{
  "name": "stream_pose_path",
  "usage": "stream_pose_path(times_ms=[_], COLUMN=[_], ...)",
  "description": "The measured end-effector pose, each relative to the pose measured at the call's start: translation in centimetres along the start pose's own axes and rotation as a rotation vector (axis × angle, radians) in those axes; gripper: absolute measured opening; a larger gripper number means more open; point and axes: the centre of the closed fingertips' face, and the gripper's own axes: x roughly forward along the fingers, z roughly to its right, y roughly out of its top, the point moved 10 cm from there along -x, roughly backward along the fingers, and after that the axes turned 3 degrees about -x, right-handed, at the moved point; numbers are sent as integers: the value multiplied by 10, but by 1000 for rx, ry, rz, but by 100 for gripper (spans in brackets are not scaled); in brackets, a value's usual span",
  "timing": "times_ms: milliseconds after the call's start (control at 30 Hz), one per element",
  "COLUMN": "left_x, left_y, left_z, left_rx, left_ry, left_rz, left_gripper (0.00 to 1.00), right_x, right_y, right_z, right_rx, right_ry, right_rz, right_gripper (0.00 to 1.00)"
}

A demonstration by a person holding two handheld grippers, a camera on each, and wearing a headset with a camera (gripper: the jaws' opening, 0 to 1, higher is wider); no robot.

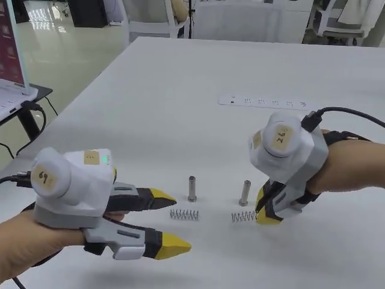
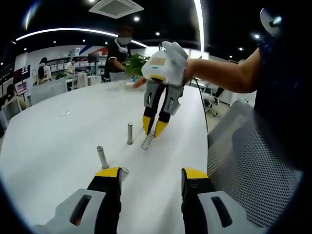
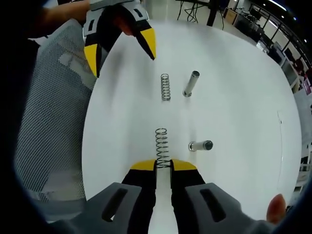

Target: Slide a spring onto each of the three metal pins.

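Note:
Two upright metal pins stand on the white table. A loose spring lies in front of the left pin, just ahead of my open left gripper, whose jaws hold nothing. A second spring lies before the right pin. My right gripper points down at that spring's end. In the right gripper view the jaws are closed on the near end of this spring, which stretches flat on the table beside a pin. The other spring and pin lie farther off.
A white power strip lies farther back on the table. A mesh chair stands by the table's near edge. A person stands at the far end, and a side desk sits at the left.

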Motion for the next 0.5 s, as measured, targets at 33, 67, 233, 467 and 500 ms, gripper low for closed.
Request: stream_pose_path(times_ms=[33, 67, 233, 467, 500], left_x=[1, 1, 6, 15, 16], left_y=[2, 3, 8, 13, 13], left_z=[0, 0, -1, 0, 0], left_rx=[5, 9, 23, 43, 47], left_ry=[-4, -6, -21, -49, -52], left_rz=[-3, -5, -11, -35, -38], left_gripper=[43, 43, 41, 37, 37], right_x=[-2, -3, -7, -8, -9], right_y=[1, 1, 6, 12, 13], right_z=[-1, -2, -6, -12, -12], right_rx=[-1, -2, 2, -13, -16], right_ry=[0, -1, 0, 2, 3], right_rz=[2, 4, 26, 24, 24], right_gripper=[8, 8, 8, 8, 8])
